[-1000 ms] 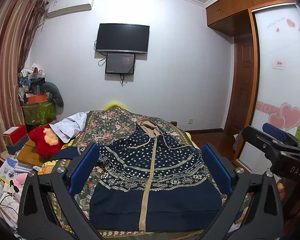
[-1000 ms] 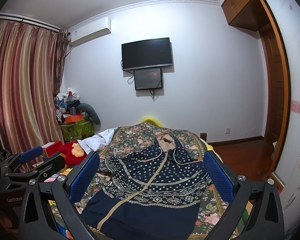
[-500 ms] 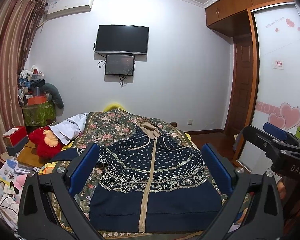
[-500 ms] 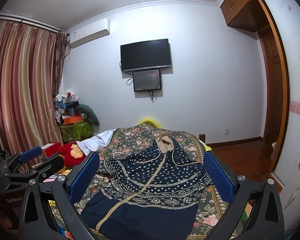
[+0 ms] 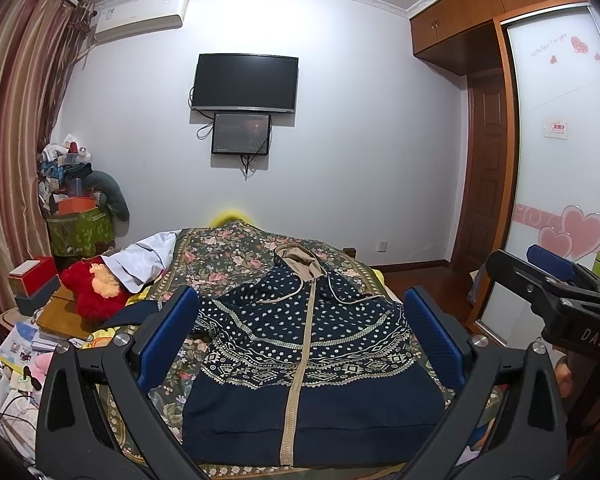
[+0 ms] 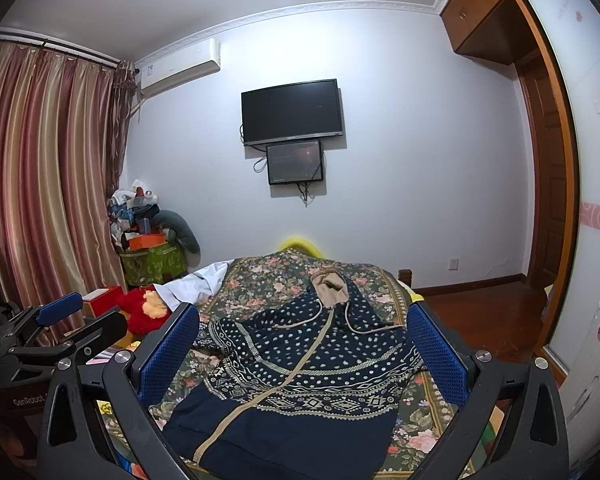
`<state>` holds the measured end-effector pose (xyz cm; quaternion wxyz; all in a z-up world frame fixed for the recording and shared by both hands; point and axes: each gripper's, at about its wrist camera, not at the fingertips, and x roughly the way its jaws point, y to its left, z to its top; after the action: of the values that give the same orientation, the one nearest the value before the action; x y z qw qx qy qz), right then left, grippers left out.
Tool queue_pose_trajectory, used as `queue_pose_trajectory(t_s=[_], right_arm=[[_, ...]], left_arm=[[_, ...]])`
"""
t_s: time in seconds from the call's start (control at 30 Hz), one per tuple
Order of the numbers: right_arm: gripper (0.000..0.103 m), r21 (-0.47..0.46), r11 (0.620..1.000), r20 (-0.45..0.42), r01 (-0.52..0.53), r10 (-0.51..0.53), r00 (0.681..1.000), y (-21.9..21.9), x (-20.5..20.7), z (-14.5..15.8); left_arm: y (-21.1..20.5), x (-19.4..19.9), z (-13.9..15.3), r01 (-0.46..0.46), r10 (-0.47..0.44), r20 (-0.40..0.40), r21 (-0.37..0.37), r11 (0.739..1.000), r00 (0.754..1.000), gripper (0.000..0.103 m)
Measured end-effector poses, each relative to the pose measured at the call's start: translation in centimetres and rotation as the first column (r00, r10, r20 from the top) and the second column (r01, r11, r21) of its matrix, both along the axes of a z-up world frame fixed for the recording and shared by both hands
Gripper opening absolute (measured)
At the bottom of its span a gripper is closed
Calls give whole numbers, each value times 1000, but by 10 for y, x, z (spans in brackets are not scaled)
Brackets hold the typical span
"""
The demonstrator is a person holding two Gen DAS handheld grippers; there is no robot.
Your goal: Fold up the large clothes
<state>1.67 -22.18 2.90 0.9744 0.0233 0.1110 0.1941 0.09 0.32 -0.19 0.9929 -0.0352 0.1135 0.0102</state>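
While both grippers, left (image 5: 300, 336) and right (image 6: 302, 340), hung apart and empty, the hoodie (image 5: 304, 344) (spread flat) wanted its sleeves gathered first.

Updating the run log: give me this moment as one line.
phase: pre-grasp | hooded jacket: flat on bed, unfolded | left gripper: open | right gripper: open

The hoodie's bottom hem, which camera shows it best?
The left wrist view: the navy hoodie lies square-on there, and its bottom hem runs nearly whole between the open left gripper. The right wrist view sees the hoodie at a slant, its hem cut off by the frame's lower edge.
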Motion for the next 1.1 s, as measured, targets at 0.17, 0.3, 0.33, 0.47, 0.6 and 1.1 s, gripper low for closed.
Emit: queue_pose_trajectory(t_s=[0.17, 0.3, 0.33, 0.47, 0.6, 1.1], right_arm=[[103, 0, 1000, 0, 0, 0, 1000, 0, 0, 0], [103, -1, 1000, 2, 2, -2, 1000, 0, 0, -1], [103, -2, 1000, 2, 1, -1, 1000, 0, 0, -1], [103, -3, 1000, 3, 2, -2, 1000, 0, 0, -1], [103, -3, 1000, 0, 2, -2, 1000, 1, 1, -2], [103, -26, 999, -16, -24, 24, 1000, 26, 32, -3]], left_arm=[[0, -1, 0, 1, -1, 1, -1, 1000, 1000, 103], [0, -1, 0, 0, 0, 2, -1, 1000, 1000, 103], [0, -1, 1, -1, 1, 2, 0, 1000, 1000, 103], [0, -1, 1, 0, 0, 3, -5, 1000, 1000, 103], [3, -1, 1, 1, -1, 5, -8, 1000, 1000, 103], [22, 21, 3, -21, 21, 14, 9, 1000, 1000, 103]])
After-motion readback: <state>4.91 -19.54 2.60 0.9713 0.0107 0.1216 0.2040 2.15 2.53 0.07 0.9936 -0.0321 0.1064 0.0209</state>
